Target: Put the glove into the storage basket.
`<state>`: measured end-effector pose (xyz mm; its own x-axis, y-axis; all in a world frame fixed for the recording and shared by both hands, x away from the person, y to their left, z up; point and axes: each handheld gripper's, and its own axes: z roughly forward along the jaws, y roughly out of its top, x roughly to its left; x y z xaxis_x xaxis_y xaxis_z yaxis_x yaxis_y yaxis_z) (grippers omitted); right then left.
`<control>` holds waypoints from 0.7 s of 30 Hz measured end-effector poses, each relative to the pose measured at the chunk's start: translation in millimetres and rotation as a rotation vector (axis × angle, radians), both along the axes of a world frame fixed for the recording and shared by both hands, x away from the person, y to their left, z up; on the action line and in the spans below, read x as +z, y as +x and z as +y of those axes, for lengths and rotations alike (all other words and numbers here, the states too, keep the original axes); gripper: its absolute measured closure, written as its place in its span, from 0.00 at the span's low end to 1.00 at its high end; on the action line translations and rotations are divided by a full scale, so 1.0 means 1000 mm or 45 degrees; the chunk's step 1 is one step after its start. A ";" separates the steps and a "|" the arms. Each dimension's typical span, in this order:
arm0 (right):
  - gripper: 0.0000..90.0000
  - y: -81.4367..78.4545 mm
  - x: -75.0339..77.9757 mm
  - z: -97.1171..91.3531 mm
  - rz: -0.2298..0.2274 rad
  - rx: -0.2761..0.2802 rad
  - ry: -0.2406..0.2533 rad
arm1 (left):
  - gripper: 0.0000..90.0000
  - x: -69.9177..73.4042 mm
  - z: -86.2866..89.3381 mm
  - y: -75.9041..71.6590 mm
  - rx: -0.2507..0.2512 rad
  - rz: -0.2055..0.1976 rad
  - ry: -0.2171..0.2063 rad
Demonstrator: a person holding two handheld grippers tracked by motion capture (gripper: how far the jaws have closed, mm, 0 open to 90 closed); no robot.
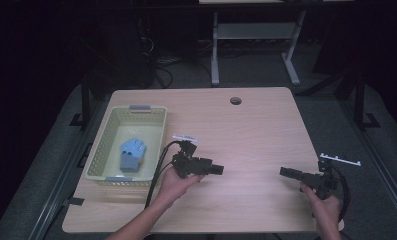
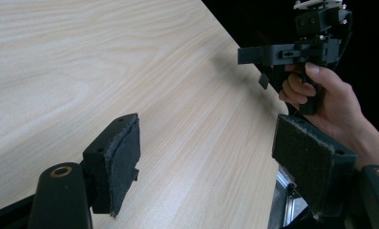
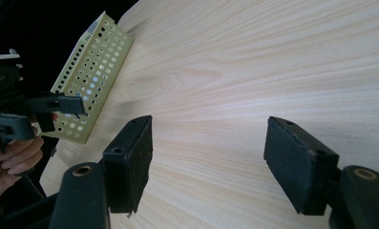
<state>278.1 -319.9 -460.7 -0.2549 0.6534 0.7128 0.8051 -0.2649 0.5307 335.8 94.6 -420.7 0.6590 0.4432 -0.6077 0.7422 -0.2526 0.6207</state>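
Observation:
A pale green perforated basket [image 1: 102,137] stands at the table's left side, with a blue crumpled thing [image 1: 132,152], maybe a glove or cloth, lying inside. Just right of the basket a hand holds my left gripper [image 1: 220,170] level, pointing right; its jaws are open over bare wood [image 2: 211,143] with nothing between the pads [image 2: 125,143]. At the front right my right gripper [image 1: 282,172] points left toward it, open too [image 3: 213,143], nothing between its pads [image 3: 297,152]. Each gripper view shows the other gripper: the right one [image 2: 254,55], the left one [image 3: 68,105].
The light wooden table [image 1: 246,130] has a round cable hole [image 1: 235,100] near its far edge. The basket's side [image 3: 89,76] lies beyond the left gripper. A white desk frame [image 1: 215,50] stands on the dark floor behind the table.

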 end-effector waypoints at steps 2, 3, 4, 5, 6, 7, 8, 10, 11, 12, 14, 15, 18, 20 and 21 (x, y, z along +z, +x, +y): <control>0.37 -0.001 -0.001 -0.001 -0.004 -0.003 0.005 | 0.27 -0.003 -0.001 -0.002 -0.002 0.006 -0.006; 0.37 -0.001 -0.001 -0.001 -0.003 -0.002 0.003 | 0.27 -0.006 -0.001 -0.003 -0.003 0.003 -0.001; 0.37 -0.002 -0.001 -0.001 -0.003 -0.001 0.005 | 0.27 -0.007 -0.002 -0.004 -0.006 -0.002 0.003; 0.36 -0.004 -0.003 -0.001 -0.002 -0.001 0.012 | 0.27 -0.010 -0.002 -0.006 -0.005 0.000 0.006; 0.36 -0.004 -0.003 -0.001 -0.002 -0.001 0.012 | 0.27 -0.010 -0.002 -0.006 -0.005 0.000 0.006; 0.36 -0.004 -0.004 -0.001 -0.002 0.000 0.018 | 0.27 -0.012 -0.002 -0.007 -0.009 -0.002 0.005; 0.36 -0.007 -0.006 0.000 -0.002 0.008 0.024 | 0.27 -0.013 -0.002 -0.008 -0.013 -0.001 0.006; 0.36 -0.009 -0.006 0.000 0.000 0.010 0.018 | 0.27 -0.016 -0.001 -0.011 -0.014 -0.009 0.004; 0.36 -0.009 -0.007 -0.001 -0.005 0.011 0.021 | 0.27 -0.019 -0.001 -0.013 -0.015 -0.009 -0.006; 0.35 -0.010 -0.007 -0.001 -0.005 0.008 0.025 | 0.27 -0.021 0.000 -0.015 -0.017 -0.017 -0.007; 0.35 -0.010 -0.007 -0.001 -0.001 0.004 0.030 | 0.27 -0.022 0.000 -0.018 -0.017 -0.019 -0.009; 0.35 -0.011 -0.007 -0.002 -0.004 0.003 0.030 | 0.27 -0.024 0.000 -0.019 -0.026 -0.025 -0.008; 0.34 -0.012 -0.008 -0.002 -0.007 0.002 0.031 | 0.27 -0.029 0.002 -0.024 -0.024 -0.038 -0.001; 0.34 -0.013 -0.008 -0.002 -0.007 0.001 0.031 | 0.27 -0.031 0.003 -0.027 -0.030 -0.044 0.005; 0.34 -0.014 -0.008 -0.002 -0.014 -0.004 0.033 | 0.27 -0.032 0.003 -0.029 -0.030 -0.046 0.005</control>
<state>264.2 -322.3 -469.0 -0.2603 0.6357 0.7267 0.7984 -0.2815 0.5323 306.7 97.7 -452.5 0.6905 0.4297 -0.5818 0.7134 -0.2719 0.6458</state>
